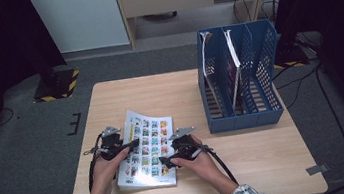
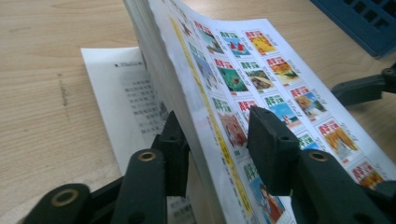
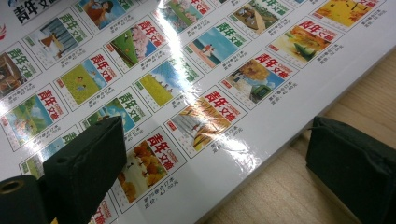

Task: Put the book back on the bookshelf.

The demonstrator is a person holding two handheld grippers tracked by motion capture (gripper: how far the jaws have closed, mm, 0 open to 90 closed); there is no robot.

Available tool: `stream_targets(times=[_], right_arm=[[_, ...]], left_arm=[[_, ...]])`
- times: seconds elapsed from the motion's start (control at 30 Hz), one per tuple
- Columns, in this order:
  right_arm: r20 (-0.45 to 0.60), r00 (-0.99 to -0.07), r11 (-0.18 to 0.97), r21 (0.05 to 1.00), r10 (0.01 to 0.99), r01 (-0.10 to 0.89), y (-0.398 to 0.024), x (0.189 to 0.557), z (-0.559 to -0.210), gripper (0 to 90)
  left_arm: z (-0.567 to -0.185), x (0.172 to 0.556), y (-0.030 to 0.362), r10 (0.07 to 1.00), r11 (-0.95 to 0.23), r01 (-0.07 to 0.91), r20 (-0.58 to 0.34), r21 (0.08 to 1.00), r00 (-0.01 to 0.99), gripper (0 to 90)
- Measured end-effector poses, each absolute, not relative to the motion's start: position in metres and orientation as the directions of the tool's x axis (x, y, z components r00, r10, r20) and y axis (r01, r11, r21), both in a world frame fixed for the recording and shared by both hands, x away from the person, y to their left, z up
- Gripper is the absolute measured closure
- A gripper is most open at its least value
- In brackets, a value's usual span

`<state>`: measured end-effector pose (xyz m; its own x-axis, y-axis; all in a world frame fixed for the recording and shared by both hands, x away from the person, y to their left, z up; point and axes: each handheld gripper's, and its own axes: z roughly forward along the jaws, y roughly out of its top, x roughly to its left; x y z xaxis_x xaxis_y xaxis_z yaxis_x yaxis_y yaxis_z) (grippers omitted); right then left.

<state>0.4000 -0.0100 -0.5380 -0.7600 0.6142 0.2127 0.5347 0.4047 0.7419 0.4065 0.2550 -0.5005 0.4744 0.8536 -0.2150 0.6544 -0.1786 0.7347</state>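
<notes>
Two hand-held grippers are set at the side edges of a magazine on the wooden worktop, near its front edge.

Most of the magazine's thickness is pinched between the pads of the left hand-held gripper, and that edge is raised off a single printed sheet left flat on the worktop. The right hand-held gripper is held spread, one jaw over the glossy cover and the other off its edge above bare wood; nothing is gripped by it. The lift is best done slowly, with the left pinch kept firm so no pages slip out, and the loose bottom sheet should be gathered before the magazine is carried toward the blue file rack.
</notes>
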Motion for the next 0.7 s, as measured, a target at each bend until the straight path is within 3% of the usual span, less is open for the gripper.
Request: stream_targets(times=[0.27,0.6,0.7], right_arm=[[0.211,-0.761,0.401,0.747,0.614,0.53,-0.01,0.4,-0.538,5.3],[0.209,-0.772,0.415,0.744,0.601,0.525,-0.012,0.4,-0.538,5.5],[0.216,-0.774,0.413,0.744,0.595,0.525,-0.013,0.4,-0.538,5.2]], left_arm=[[-0.499,0.401,0.25,0.871,-0.204,0.607,-0.141,0.768,0.471,72.1],[-0.489,0.391,0.25,0.855,-0.151,0.542,-0.165,0.827,0.491,78.7],[-0.483,0.386,0.246,0.839,-0.177,0.483,-0.125,0.858,0.53,79.2]])
